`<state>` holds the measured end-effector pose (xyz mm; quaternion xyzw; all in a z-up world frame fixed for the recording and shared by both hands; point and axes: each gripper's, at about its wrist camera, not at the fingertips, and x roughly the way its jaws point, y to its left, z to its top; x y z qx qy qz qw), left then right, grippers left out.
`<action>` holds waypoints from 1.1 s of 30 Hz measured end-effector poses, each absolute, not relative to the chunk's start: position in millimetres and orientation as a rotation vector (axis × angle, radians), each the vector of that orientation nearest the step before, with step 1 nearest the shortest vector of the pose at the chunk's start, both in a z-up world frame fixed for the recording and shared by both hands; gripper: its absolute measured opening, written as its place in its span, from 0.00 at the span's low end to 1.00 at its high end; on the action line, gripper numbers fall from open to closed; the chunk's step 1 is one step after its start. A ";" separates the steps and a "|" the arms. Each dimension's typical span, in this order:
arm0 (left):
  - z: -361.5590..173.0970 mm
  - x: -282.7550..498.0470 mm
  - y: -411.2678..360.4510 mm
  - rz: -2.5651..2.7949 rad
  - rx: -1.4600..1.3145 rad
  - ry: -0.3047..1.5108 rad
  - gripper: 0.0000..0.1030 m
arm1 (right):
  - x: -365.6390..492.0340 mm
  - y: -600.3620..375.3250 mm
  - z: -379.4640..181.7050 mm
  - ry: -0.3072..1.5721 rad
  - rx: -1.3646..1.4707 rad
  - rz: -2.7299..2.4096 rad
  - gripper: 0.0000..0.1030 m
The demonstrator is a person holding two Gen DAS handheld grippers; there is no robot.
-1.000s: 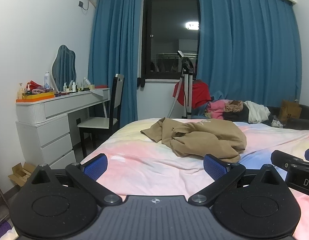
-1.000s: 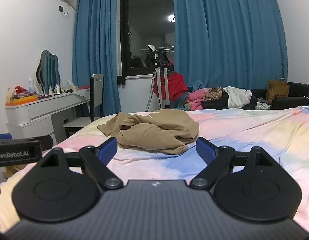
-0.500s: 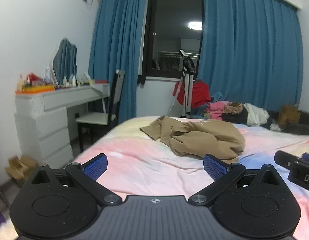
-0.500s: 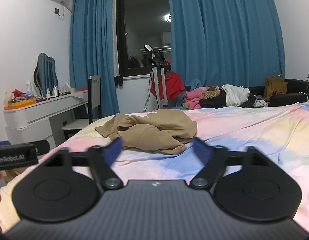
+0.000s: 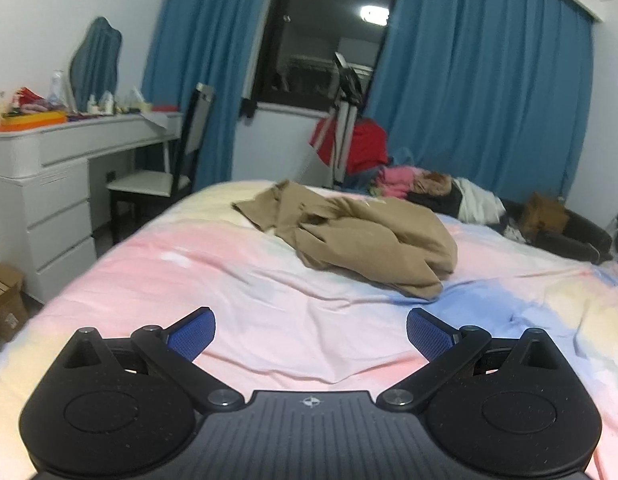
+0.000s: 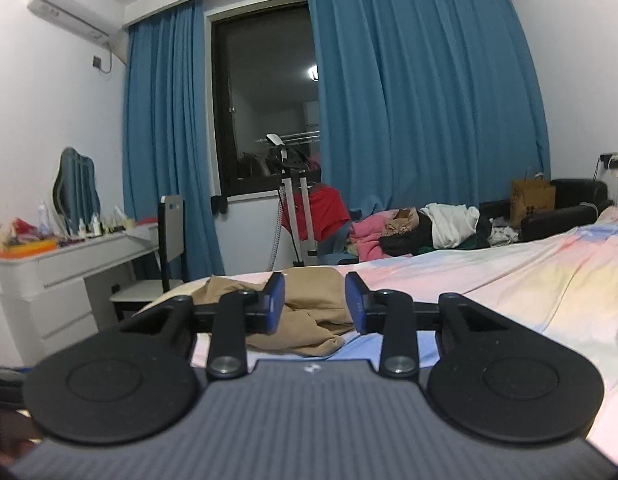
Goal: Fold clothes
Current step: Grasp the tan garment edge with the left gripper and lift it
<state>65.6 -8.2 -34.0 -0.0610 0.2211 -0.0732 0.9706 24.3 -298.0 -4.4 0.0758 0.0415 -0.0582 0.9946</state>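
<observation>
A crumpled tan garment [image 5: 361, 236] lies in a heap on the pastel bed sheet [image 5: 237, 288], toward the bed's far end. My left gripper [image 5: 311, 334] hovers over the near part of the sheet, well short of the garment, its blue pads spread wide with nothing between them. In the right wrist view the same tan garment [image 6: 305, 316] shows beyond my right gripper [image 6: 315, 302]. Its jaws are closing, with a gap still between the pads and only air inside; the cloth lies farther off.
A white dresser [image 5: 41, 184] with bottles and a mirror stands left of the bed, with a dark chair [image 5: 169, 172] beside it. A tripod stand [image 6: 297, 216], a red cloth and a pile of clothes [image 6: 421, 228] sit past the bed. A brown paper bag [image 6: 533, 200] rests on a black sofa.
My right gripper's pads have drawn much closer together and its view has risen. My left gripper has tilted down and moved toward the garment; its jaws stay wide.
</observation>
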 end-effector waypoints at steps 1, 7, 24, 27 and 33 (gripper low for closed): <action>-34.9 78.2 -14.2 -0.155 -0.123 0.456 0.98 | 26.3 -302.1 -4.6 0.090 0.160 -0.128 0.36; -45.3 172.5 -41.0 -0.231 -0.259 0.560 0.98 | 47.5 -322.3 -21.5 0.180 0.262 -0.145 0.36; -123.8 374.5 -79.1 -0.130 -0.547 0.674 0.19 | 117.8 -334.2 -97.0 0.382 0.282 -0.192 0.36; -105.9 366.4 -72.4 -0.158 -0.493 0.631 0.05 | 122.9 -336.3 -99.5 0.383 0.297 -0.200 0.36; -37.7 314.6 -53.8 -0.246 -0.363 0.510 0.04 | 114.2 -328.4 -90.4 0.333 0.260 -0.199 0.36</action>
